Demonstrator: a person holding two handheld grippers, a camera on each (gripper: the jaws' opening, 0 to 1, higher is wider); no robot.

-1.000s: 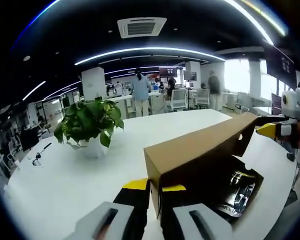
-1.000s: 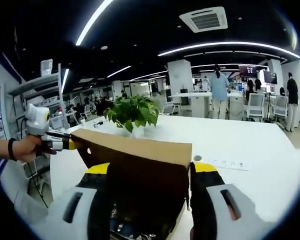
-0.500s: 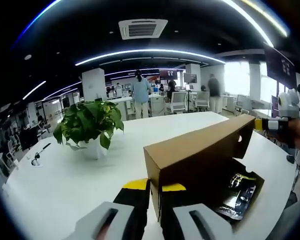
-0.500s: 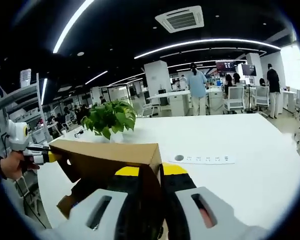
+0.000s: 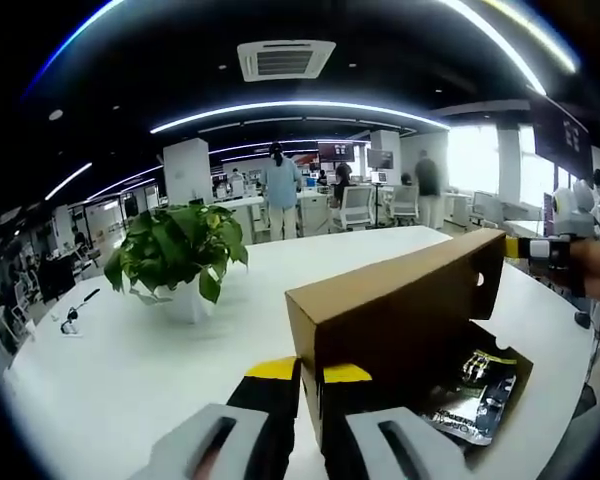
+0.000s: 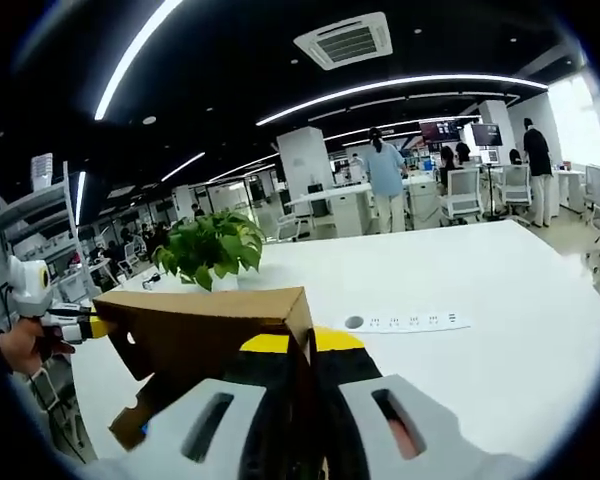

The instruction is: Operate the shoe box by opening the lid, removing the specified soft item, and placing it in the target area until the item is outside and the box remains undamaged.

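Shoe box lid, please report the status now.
Both tools shut on the lid, one at each end. Lid raised, dark packet visible inside the box. Potted plant stands apart on the table.

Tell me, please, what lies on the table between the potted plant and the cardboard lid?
Nothing: in the left gripper view, bare white table separates the potted plant from the cardboard lid.

The left gripper (image 5: 310, 375) rises from the bottom centre of its view, its jaws pinched close on a cardboard edge. The right gripper (image 6: 305, 345) stands the same way in its own view. A hand (image 6: 20, 345) at the left edge grips the other tool.
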